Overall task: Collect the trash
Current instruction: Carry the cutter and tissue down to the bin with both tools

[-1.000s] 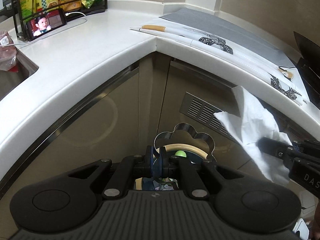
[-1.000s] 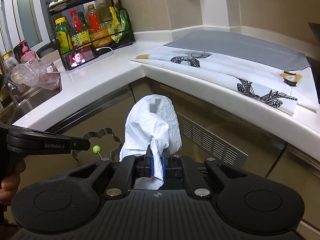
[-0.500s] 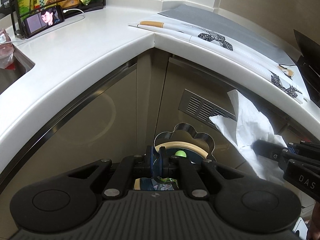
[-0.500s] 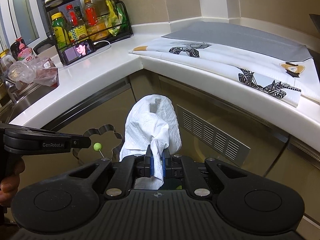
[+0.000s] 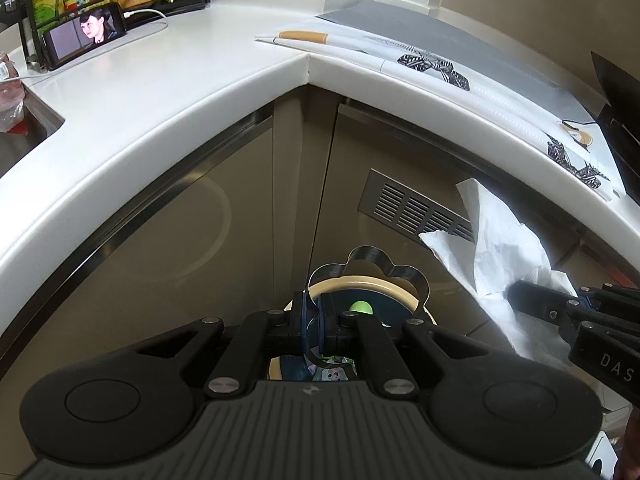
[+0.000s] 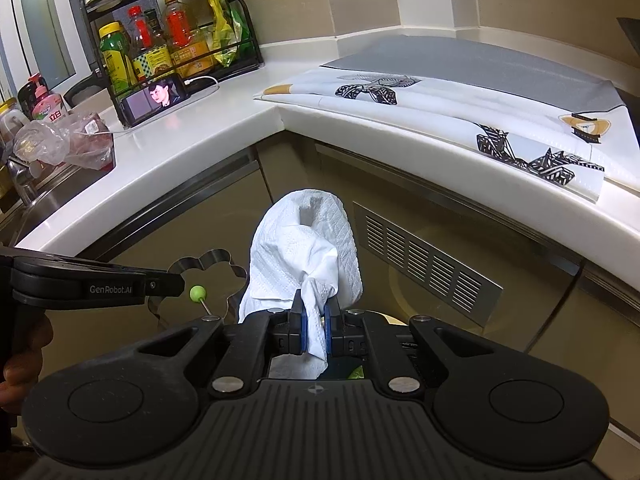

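Note:
My left gripper (image 5: pixel 314 312) is shut on the thin wall of a flower-shaped metal ring (image 5: pixel 368 258) with a green ball knob (image 5: pixel 361 307). It holds the ring in the air just above a round bin with a beige rim (image 5: pixel 360 282); wrappers show inside the bin. My right gripper (image 6: pixel 315 312) is shut on a crumpled white paper towel (image 6: pixel 308 248), which stands up from the pads. In the right wrist view the left gripper (image 6: pixel 176 282) and the ring (image 6: pixel 216 258) hang just left of the towel. In the left wrist view the towel (image 5: pixel 500 248) and the right gripper (image 5: pixel 520 296) are at the right.
A white corner countertop (image 6: pixel 224 136) runs above beige cabinet doors with a vent grille (image 6: pixel 424 260). On it lie a patterned cloth (image 6: pixel 440 108), a phone (image 6: pixel 156 98) and a bottle rack (image 6: pixel 168 40). A sink with a plastic bag (image 6: pixel 64 144) is at the left.
The counter edge has drifted slightly upward in both views. Both grips are unchanged: the ring and the towel stay between the pads.

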Demonstrator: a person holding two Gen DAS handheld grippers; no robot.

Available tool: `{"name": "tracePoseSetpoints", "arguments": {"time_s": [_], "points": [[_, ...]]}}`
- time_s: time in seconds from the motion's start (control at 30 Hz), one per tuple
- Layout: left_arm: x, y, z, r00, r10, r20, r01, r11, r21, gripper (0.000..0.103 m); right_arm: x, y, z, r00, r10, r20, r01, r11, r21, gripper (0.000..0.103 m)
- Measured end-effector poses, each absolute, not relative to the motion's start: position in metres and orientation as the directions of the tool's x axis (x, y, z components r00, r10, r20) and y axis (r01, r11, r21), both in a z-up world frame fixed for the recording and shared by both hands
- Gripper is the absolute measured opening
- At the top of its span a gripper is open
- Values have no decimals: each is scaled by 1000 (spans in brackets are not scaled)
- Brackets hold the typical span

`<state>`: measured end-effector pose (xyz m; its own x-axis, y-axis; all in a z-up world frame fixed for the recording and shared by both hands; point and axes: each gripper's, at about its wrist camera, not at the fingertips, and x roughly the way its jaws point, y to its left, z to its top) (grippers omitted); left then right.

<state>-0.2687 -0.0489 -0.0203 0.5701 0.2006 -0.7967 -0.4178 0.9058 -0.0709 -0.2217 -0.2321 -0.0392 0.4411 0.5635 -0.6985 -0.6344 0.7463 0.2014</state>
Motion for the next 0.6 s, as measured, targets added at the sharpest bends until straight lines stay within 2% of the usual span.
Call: {"name": "tracePoseSetpoints", "arguments": {"time_s": [0.6], "points": [[-240,-45,-56,502,170,-848,-422,904,-68,5,-202,-233,-75,427,501,-753,-613,772,167,10]]}}
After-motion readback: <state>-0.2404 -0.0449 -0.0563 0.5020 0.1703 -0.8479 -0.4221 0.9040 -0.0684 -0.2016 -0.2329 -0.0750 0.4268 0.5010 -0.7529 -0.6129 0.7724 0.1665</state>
